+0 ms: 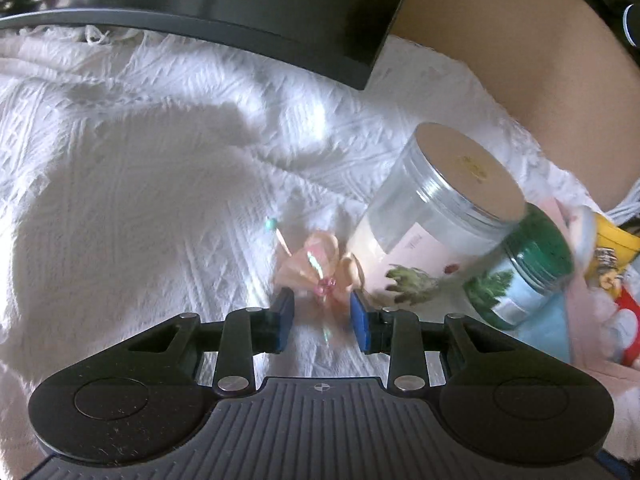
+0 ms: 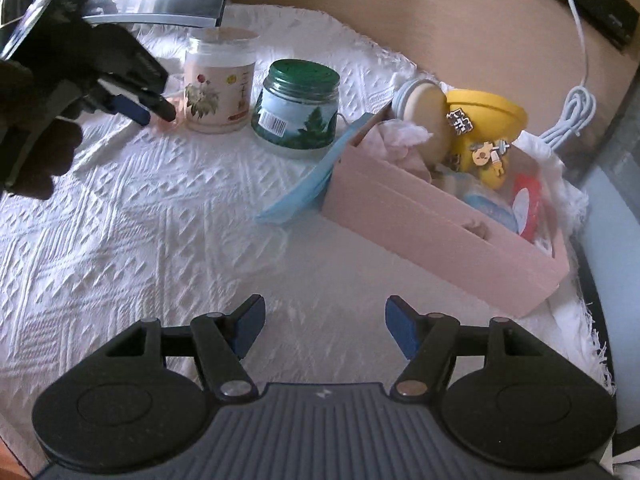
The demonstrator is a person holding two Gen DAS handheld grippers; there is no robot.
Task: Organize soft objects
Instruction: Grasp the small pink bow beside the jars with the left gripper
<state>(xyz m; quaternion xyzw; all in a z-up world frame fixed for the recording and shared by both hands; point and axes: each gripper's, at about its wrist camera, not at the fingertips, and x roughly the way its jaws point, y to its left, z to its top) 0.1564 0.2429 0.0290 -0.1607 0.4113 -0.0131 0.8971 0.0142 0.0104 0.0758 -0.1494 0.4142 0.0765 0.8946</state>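
A small pink translucent bow (image 1: 316, 266) lies on the white textured cloth (image 1: 140, 200), beside a clear jar with a flower label (image 1: 432, 220). My left gripper (image 1: 322, 300) hovers right at the bow. Its blue pads stand partly apart on either side of the bow's near edge and do not press it. In the right wrist view the left gripper (image 2: 156, 110) is at the far left, held by a dark-gloved hand (image 2: 36, 140). My right gripper (image 2: 325, 308) is open over bare cloth with nothing between its fingers. The pink box (image 2: 420, 220) holds soft items, among them a yellow cap (image 2: 484, 116).
A green-lidded jar (image 2: 298, 108) stands next to the flower-label jar (image 2: 218, 88). A blue cloth (image 2: 304, 196) leans on the box's left end. A dark monitor (image 1: 224, 8) overhangs the back. A white cable (image 2: 576, 96) lies on the wooden top beyond the cloth's fringe.
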